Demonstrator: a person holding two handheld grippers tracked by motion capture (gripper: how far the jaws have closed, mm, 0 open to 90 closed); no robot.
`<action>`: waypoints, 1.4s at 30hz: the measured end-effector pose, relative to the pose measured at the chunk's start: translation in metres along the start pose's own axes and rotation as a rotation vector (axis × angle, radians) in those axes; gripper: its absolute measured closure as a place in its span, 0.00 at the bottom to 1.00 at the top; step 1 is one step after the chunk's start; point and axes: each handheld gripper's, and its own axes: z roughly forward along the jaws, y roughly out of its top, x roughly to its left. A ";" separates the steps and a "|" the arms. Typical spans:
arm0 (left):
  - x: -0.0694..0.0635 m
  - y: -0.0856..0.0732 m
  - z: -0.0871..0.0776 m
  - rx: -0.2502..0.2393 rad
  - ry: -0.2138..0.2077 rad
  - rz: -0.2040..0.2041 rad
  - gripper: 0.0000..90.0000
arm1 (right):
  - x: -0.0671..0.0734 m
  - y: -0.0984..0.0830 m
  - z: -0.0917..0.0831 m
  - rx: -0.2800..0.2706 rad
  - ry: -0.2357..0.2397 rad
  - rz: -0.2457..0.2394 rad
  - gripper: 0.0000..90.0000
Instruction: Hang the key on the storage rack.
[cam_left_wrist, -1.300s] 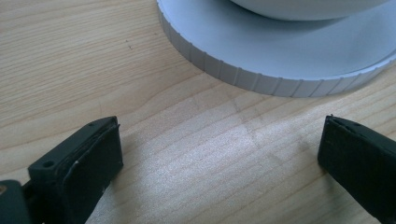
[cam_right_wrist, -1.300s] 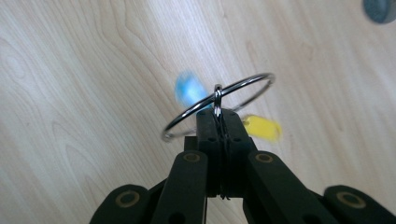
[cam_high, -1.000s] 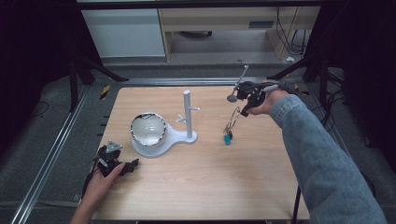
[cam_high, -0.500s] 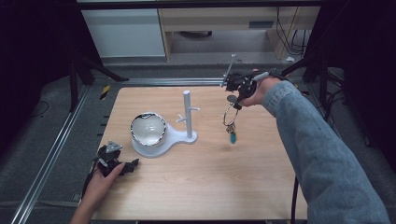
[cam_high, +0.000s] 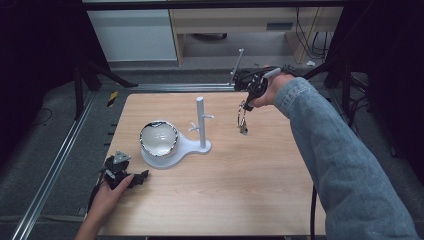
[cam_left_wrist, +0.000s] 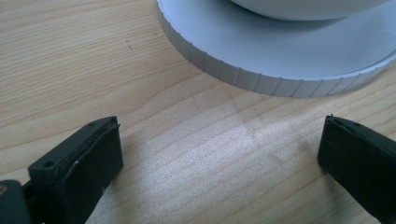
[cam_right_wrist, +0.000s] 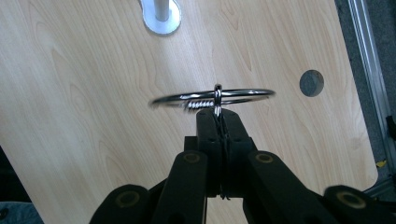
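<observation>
The right gripper (cam_right_wrist: 218, 122) is clamped on a metal ring (cam_right_wrist: 212, 99), held in the air over the far right part of the wooden table (cam_high: 260, 175); something small, too blurred to name, hangs below the ring. The left gripper (cam_left_wrist: 219, 154) rests at the near left edge, jaws wide apart and holding nothing, facing a white stand (cam_high: 170, 152) whose top is cut off in the left gripper view. A shiny bowl (cam_high: 158, 138) sits on it.
</observation>
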 end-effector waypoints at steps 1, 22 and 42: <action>0.000 0.000 0.000 0.000 0.000 0.000 0.00 | 0.001 0.002 -0.003 0.002 -0.002 0.003 0.98; 0.000 0.000 0.000 0.000 0.000 0.000 0.00 | 0.013 0.036 -0.027 0.000 -0.011 -0.045 0.99; 0.000 0.000 0.000 0.000 0.000 0.000 0.00 | 0.026 0.064 -0.024 0.006 0.000 -0.094 0.99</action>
